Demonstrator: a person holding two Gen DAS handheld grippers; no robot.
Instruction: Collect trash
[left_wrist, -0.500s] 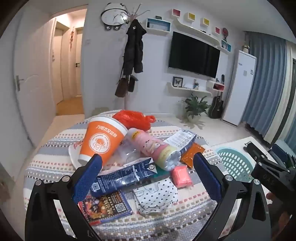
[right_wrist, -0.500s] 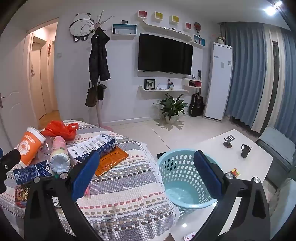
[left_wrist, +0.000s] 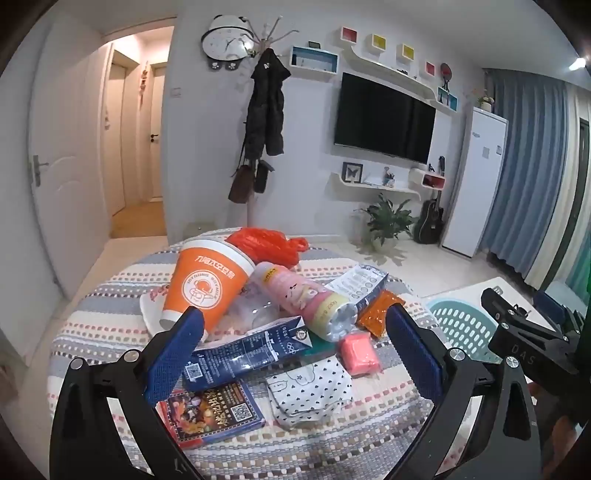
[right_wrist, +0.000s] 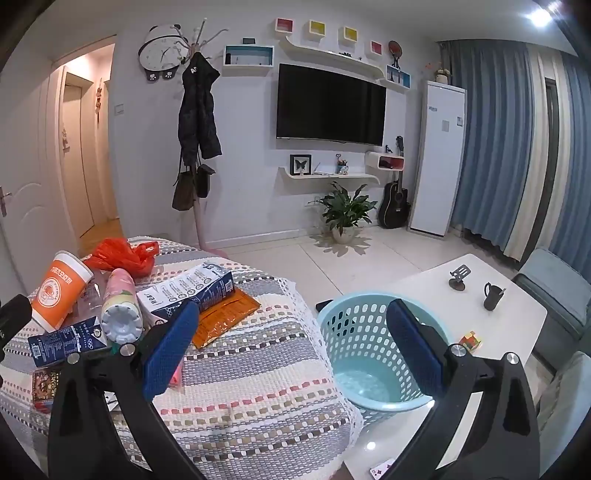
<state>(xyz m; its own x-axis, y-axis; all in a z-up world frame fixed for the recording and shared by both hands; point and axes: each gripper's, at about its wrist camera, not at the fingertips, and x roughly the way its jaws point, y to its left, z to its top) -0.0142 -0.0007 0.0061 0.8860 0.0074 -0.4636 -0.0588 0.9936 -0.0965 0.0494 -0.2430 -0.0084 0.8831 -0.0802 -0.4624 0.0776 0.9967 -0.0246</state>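
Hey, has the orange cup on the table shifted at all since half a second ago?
No. The orange cup leans in the same spot against the pink bottle, just in front of the red plastic bag, in both views.

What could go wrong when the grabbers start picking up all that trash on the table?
1. The orange cup leans among piled trash, so pulling the blue carton out could topple it.
2. The pink bottle lies on its side and might roll off the table.
3. The blue basket stands beside the table, so a thing let go too early could miss it. Both the left gripper and right gripper are open, holding nothing.
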